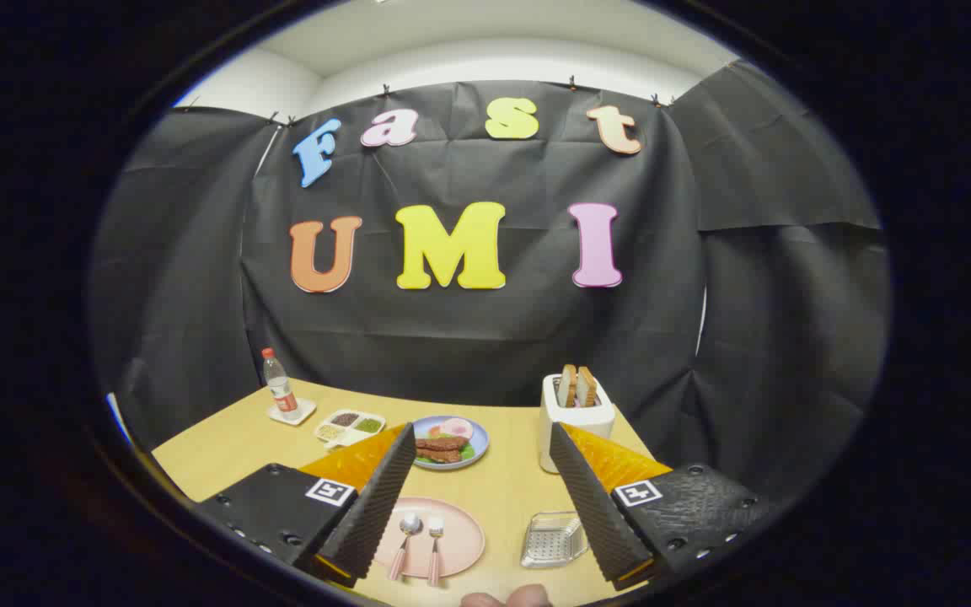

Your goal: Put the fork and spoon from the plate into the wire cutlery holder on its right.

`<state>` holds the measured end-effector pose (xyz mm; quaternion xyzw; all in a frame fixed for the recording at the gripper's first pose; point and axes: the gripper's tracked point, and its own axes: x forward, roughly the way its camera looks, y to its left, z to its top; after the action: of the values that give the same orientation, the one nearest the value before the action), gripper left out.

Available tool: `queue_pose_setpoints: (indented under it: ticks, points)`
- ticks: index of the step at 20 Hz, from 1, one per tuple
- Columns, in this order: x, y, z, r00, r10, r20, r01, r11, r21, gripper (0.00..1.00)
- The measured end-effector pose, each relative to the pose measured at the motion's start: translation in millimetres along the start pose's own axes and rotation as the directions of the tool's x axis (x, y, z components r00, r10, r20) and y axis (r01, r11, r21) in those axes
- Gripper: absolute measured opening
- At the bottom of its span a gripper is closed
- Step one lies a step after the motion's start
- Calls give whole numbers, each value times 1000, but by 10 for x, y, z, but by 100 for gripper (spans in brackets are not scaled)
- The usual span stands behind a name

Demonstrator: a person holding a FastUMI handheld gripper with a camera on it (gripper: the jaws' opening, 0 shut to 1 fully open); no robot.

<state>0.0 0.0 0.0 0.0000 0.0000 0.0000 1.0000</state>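
Gripper [485, 497] spread wide, holding nothing, above round pink plate [462, 552]; descend squarely over pink-handled metal spoon [405, 537] before closing.

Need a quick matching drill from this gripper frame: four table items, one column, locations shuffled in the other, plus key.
1. spoon
2. wire cutlery holder
3. toaster
4. bottle

A. far side of the table, on a white coaster
B. beside the fork on the pink plate
C. right of the pink plate
D. beyond the holder, with bread in it

The gripper is open, holding nothing.

Pairs: 1-B, 2-C, 3-D, 4-A
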Motion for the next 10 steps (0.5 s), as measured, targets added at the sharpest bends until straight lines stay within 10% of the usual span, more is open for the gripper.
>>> queue_pose_setpoints:
  ticks: [10]
  points:
    - [-78, -38, -95, 1000, 14, -25, -14, 1000, 5, 96]
